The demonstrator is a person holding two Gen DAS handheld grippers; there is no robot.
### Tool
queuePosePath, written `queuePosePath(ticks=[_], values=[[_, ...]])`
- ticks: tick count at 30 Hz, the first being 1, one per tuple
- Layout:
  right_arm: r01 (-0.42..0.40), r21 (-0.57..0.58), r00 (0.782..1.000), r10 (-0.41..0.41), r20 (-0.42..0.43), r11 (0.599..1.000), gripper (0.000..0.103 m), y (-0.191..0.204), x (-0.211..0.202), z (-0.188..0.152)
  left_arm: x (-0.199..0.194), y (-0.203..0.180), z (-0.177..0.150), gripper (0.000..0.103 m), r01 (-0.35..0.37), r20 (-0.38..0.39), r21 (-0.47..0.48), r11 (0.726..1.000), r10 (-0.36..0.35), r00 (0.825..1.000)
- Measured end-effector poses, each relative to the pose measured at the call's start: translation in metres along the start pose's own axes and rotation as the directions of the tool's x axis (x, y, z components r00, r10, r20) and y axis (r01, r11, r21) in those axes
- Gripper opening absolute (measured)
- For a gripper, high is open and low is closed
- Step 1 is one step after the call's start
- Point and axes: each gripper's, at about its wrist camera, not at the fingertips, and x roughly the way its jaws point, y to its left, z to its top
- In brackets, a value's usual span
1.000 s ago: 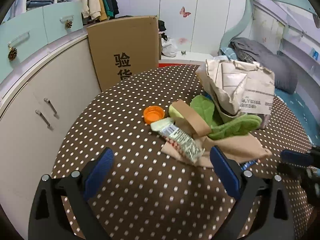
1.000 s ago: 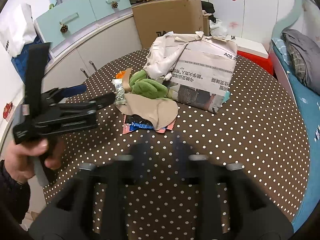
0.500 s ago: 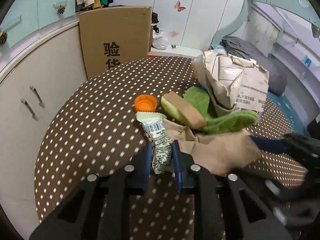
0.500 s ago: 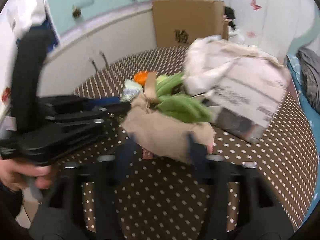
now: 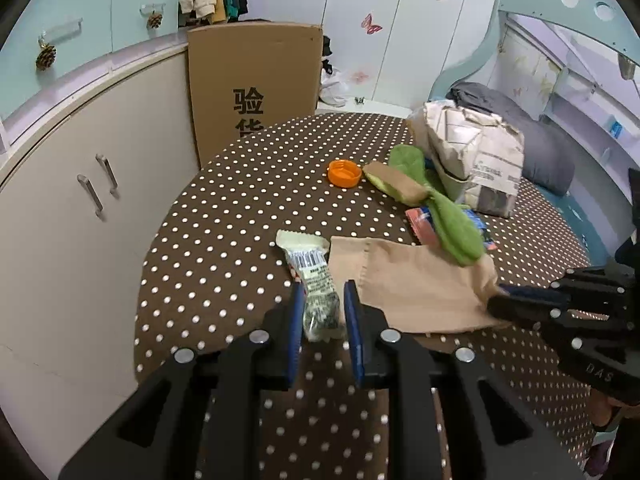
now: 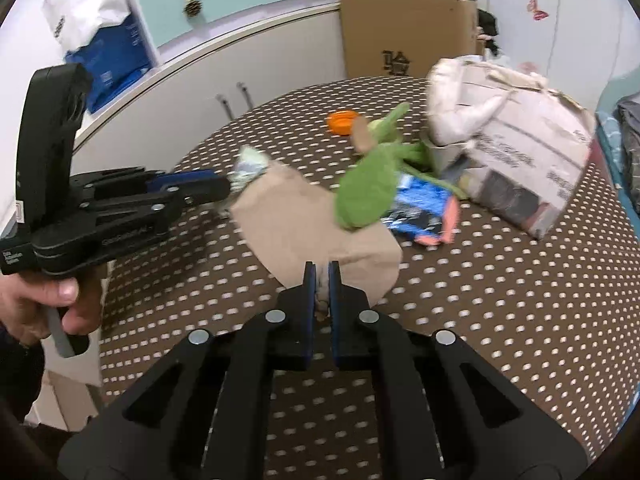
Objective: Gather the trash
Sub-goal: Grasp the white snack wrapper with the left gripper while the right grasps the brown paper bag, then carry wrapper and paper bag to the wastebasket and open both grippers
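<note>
left tool (image 5: pixel 320 312): jaws closed on the near end of a crinkled snack wrapper (image 5: pixel 314 280), which runs forward from the tips and lies on the polka-dot desk (image 5: pixel 240 216). right tool (image 6: pixel 321 280): a tan paper sheet (image 6: pixel 304 220) is pinched at its near edge between the pads, though the jaws are just opening by a little. a green cloth item (image 6: pixel 366 188) lies across the far part of that sheet, ahead and slightly right of the right tool. beyond it are a blue and red packet (image 6: pixel 424 212), an orange cap (image 5: pixel 343 173) and a crumpled paper bag (image 5: pixel 472 148), all well ahead of both tools. risks noted: the sheet may slide free if the right jaws ease further; lifting it could tip the green cloth off or drag the packet across the desk; the wrapper is slick and held only at one end, so it could slip out. the two tools work close together beside one sheet and could knock each other.
</note>
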Motion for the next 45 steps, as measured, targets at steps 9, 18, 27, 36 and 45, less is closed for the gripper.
queuePosePath(ticks=[9,18,27,36,45], values=[[-0.037,-0.136,0.999,0.036,-0.010,0.990,0.079,0.022,0.042,0.036,0.004,0.009,0.009,0.046,-0.017,0.018,0.011,1.000,0.017,1.000],[0.029,-0.157,0.999,-0.036,-0.041,0.987,0.004,0.010,0.061,0.045,0.003,0.019,0.011,0.046,-0.010,0.010,-0.020,1.000,0.010,1.000],[-0.045,0.037,0.998,0.043,0.042,0.998,0.002,-0.016,0.010,0.009,0.020,0.002,0.006,0.031,0.009,-0.057,0.016,1.000,-0.008,0.998],[0.060,0.021,0.997,-0.061,0.047,0.998,0.077,-0.016,-0.014,-0.007,0.019,-0.002,0.007,0.016,0.019,-0.048,0.008,1.000,-0.019,0.999],[0.079,0.055,0.997,-0.079,-0.006,0.995,0.004,-0.015,0.019,0.009,-0.018,0.012,-0.002,0.016,-0.007,0.008,-0.045,0.999,0.007,1.000]])
